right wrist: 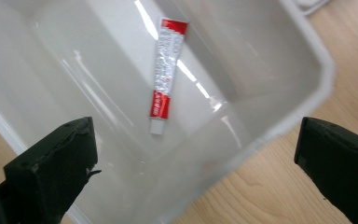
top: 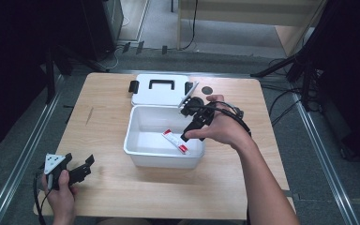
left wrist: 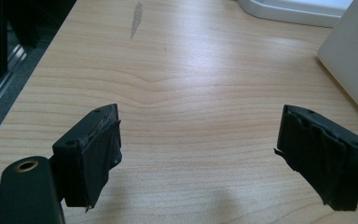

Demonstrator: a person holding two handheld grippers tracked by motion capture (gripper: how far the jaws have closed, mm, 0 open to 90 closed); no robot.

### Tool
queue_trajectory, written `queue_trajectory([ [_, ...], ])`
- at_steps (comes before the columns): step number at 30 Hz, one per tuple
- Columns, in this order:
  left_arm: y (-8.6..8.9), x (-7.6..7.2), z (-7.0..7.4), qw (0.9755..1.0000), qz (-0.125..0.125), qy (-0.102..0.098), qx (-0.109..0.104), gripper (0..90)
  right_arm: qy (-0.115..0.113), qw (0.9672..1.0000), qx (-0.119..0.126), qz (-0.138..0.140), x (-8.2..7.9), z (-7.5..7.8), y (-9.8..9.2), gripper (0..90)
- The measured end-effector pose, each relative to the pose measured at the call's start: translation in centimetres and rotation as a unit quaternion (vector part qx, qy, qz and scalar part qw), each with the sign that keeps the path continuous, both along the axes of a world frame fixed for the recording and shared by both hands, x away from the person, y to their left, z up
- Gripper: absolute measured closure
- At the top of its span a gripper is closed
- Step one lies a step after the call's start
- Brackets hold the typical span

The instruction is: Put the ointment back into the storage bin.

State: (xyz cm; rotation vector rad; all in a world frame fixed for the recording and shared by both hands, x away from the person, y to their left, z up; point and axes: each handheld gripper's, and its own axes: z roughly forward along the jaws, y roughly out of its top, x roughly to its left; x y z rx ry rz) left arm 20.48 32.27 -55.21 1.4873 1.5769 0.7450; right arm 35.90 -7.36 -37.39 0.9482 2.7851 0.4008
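**Tube lies in the open box, both claws spread**

Nearest the high camera, the left claw (top: 85,165) rests low over the front left corner of the wooden worktop (top: 112,187), gripped by the left hand (top: 61,190). Its 2 jaws stand wide apart with nothing between them, and its own view shows bare wood grain below.

Farther in, the right hand (top: 225,129) holds the right claw (top: 186,136) above the white box (top: 140,152), which sits mid-worktop. Those jaws are also spread and hold nothing. 1 red and white tube (right wrist: 164,74) lies flat on the box floor, apart from the jaws. Behind the box, the white lid (top: 159,91) with a black handle lies on the worktop, touching the box's far edge.
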Motion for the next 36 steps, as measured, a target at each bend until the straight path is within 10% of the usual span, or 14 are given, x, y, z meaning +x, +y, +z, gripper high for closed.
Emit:
queue_trajectory([
  [13, 0.0, -0.1, 0.0, 1.0000, -0.001, 0.000, 0.004, 14.2, -0.074, 0.9919, 0.069, -0.076, -1.4, 0.5, -8.4, 0.0],
  [20, -0.1, -0.1, 0.0, 1.0000, 0.000, -0.002, 0.005, 14.2, -0.118, 0.9766, 0.122, -0.133, -2.8, -2.4, -13.7, 0.0],
  [29, -0.2, -0.2, 0.0, 0.9999, 0.001, -0.005, 0.010, 14.2, -0.165, 0.9489, 0.188, -0.193, -5.5, -8.5, -19.5, 0.0],
  [36, -0.2, -0.2, 0.0, 0.9999, 0.001, -0.006, 0.011, 14.2, -0.182, 0.9354, 0.208, -0.220, -8.0, -12.7, -22.8, 0.0],
])
